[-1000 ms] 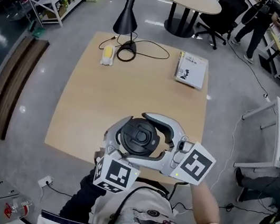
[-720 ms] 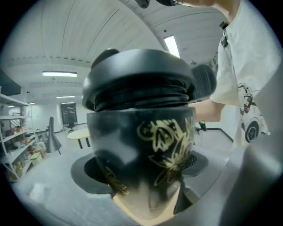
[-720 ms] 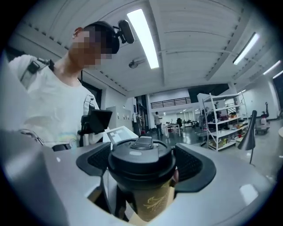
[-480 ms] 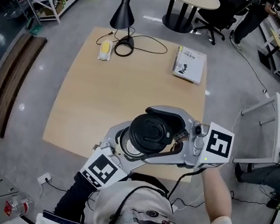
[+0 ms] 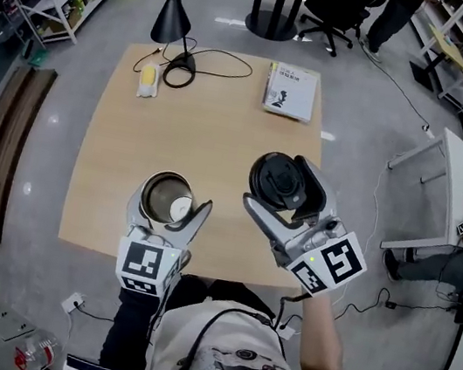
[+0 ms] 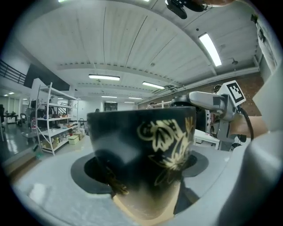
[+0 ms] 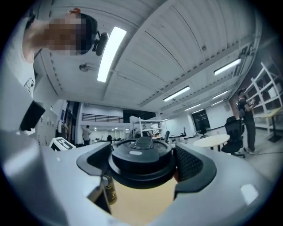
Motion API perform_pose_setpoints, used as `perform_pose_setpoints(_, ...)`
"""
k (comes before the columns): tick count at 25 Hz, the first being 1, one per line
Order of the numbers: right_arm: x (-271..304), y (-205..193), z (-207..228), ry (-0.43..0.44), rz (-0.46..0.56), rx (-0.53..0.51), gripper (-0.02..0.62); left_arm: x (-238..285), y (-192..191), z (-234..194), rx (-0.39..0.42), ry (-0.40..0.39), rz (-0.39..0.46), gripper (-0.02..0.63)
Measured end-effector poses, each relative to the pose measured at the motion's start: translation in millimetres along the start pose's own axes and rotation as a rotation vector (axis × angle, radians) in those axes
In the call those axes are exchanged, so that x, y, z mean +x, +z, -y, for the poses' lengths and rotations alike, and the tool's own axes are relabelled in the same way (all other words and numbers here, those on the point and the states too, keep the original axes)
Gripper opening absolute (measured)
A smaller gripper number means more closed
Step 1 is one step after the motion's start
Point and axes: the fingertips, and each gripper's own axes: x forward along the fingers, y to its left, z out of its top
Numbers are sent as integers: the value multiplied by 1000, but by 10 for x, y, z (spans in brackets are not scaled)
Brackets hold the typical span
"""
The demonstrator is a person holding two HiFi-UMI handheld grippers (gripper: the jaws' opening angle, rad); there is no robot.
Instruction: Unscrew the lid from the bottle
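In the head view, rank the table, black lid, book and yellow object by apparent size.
Largest: table
Next: black lid and book, about alike; the lid is held nearer the camera
Smallest: yellow object

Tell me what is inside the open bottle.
With the lid off, the bottle shows a shiny metal inner wall and one pale bright patch low inside. Whether that is liquid or glare cannot be told.

Black bottle (image 5: pixel 167 198), gold leaf print, upright, mouth open; black round lid (image 5: pixel 278 182) off, tilted, well apart at right.
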Motion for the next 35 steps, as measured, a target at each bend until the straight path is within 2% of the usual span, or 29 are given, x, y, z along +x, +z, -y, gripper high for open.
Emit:
perform_pose_setpoints(6, -310, -92, 274, -199, -24, -72, 457, 34, 72, -74, 7, 60, 13, 428)
perform_pose_setpoints(9, -398, -129, 355, -254, -32, -82, 457, 37, 144, -84, 11, 65, 27, 428)
perform_pose_setpoints(15, -437, -81, 415, -307, -30, -132, 457, 52, 267, -129, 43, 82, 42, 428)
perform_pose_setpoints(21, -426, -76, 477, -348, -23, -125, 457, 71, 317, -216, 40, 80, 55, 428)
perform_pose_setpoints(35, -276, 59, 529, -382, 11, -168, 457, 168, 547, -450, 65, 71, 99, 428)
